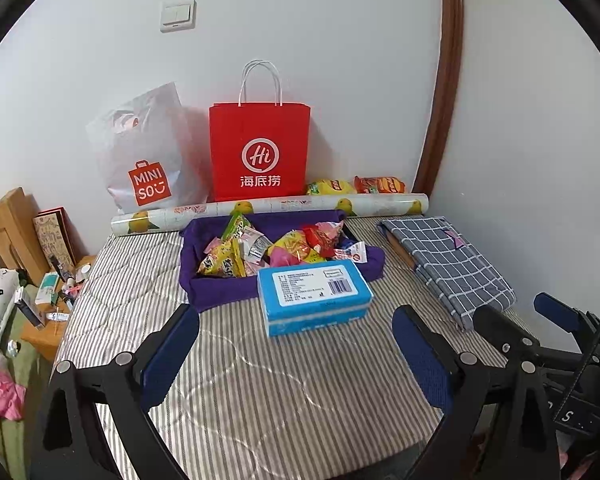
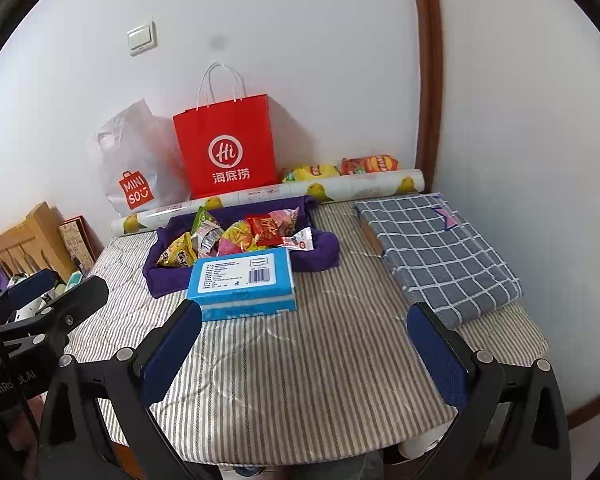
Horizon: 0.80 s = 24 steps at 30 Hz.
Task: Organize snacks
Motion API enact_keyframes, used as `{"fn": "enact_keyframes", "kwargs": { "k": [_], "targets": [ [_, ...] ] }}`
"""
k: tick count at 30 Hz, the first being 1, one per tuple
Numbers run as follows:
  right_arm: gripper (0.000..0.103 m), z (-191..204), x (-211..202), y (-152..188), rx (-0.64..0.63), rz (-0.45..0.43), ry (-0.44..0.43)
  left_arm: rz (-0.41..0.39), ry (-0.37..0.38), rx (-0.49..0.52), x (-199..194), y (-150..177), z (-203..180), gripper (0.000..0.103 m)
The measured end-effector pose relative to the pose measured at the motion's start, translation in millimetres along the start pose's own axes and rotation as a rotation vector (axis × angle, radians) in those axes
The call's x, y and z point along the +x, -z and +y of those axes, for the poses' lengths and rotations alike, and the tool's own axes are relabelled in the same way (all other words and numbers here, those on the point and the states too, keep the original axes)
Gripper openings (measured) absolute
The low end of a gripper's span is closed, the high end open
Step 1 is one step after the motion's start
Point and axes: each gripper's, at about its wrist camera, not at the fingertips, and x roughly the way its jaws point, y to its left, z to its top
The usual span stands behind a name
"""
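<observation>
Plainly, both grippers are hanging over the striped tablecloth (image 1: 260, 392) with nothing between their pads. The left gripper (image 1: 296, 354) is holding its blue fingers wide apart, and the right gripper (image 2: 306, 354) is doing the same; only the outer fingers of each are showing in the other's view.

The snack packets (image 1: 284, 250) are lying heaped in a purple fabric basket (image 1: 216, 292) toward the back of the table; those underneath are hidden, and their print is too small to read. A blue box (image 1: 314, 298) is standing just in front of the basket, touching its near edge and covering part of it. Behind a printed paper roll (image 1: 272, 209), two chip bags (image 1: 356, 186) are peeking out, their lower halves hidden. A red paper bag (image 1: 260, 148) and a white Miniso bag (image 1: 148, 152) are leaning against the wall. To the right, a folded checked cloth (image 1: 448, 264) is covering something brown, only its edge showing.
</observation>
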Motion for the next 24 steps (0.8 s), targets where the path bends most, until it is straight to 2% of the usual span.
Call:
{"fn": "enact_keyframes", "kwargs": {
  "k": [24],
  "targets": [
    [0.101, -6.4, -17.4, 16.0, 0.014, -0.022, -0.012, -0.006, -0.024, -0.024, -7.7, 12.1, 1.2, 0.098]
  ]
}}
